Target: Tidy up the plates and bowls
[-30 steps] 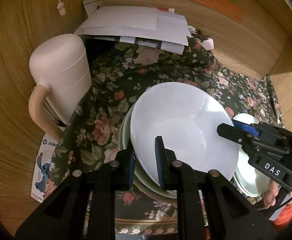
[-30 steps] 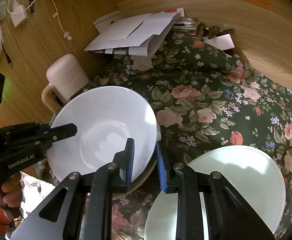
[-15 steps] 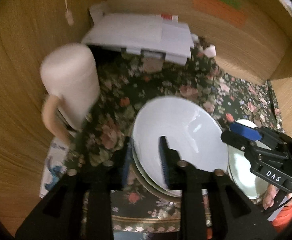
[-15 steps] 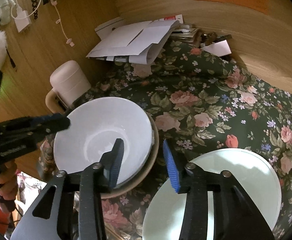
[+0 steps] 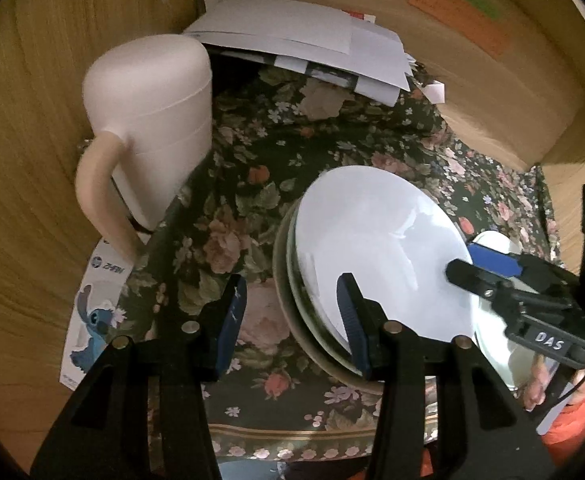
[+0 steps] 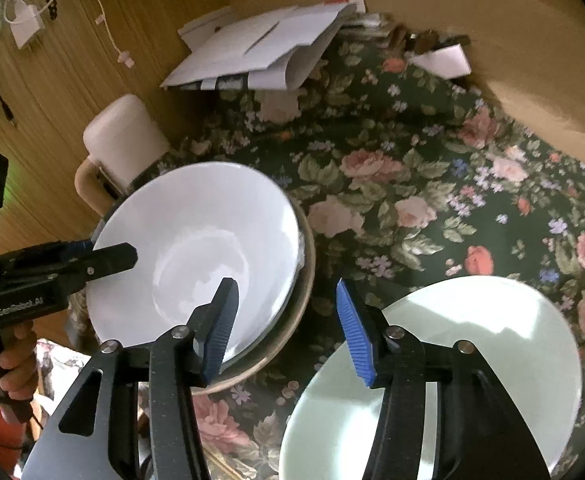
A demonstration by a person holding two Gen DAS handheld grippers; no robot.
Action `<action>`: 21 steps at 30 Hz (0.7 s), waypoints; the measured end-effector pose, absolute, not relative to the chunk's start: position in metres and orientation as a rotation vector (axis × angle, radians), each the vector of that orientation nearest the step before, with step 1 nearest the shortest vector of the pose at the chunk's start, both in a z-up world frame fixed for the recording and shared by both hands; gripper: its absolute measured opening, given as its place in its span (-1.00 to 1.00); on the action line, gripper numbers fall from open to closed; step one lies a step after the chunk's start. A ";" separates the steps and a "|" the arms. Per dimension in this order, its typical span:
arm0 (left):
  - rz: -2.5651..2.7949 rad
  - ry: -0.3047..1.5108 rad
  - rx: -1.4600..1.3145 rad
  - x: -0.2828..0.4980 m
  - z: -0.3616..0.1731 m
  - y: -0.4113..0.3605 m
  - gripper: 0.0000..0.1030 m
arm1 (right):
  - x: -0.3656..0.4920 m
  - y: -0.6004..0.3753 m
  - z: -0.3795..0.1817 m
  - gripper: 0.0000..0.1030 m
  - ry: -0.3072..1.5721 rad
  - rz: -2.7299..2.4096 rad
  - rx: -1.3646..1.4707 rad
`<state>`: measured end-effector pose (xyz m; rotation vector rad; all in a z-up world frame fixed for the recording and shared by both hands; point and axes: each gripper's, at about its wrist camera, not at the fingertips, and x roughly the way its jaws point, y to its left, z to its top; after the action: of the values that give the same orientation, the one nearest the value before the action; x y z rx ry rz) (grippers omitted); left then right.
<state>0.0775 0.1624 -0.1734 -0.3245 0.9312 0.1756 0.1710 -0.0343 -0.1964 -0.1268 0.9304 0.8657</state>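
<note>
Both tools spread open over the stacked white bowl, gripping nothing.

Left wrist view: the left tool [image 5: 290, 304] has its jaws wide apart, one finger over the floral cloth [image 5: 252, 184], the other at the near rim of the white bowl [image 5: 380, 252]. That bowl sits nested in a stack of dishes [image 5: 292, 304] on the bench, beside a pale pink jug [image 5: 152, 120] and in front of a pile of white papers [image 5: 304, 40]; the right tool [image 5: 488, 268] reaches in over its far rim.
Right wrist view: the right tool [image 6: 286, 316] is also spread open, its left finger over the white bowl [image 6: 196, 256], its right finger above the edge of a pale green plate [image 6: 472, 352] just beside the stack. The left tool [image 6: 108, 258] pokes in over the bowl's opposite rim.
</note>
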 end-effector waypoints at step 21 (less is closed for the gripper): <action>0.118 0.980 -0.380 0.096 -0.198 0.151 -0.10 | 0.175 -0.010 -0.215 -0.07 1.001 0.897 -0.113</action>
<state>0.0956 0.1509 -0.1980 -0.3800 0.9798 0.1177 0.1750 -0.0102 -0.2147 -0.1126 1.0007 0.8969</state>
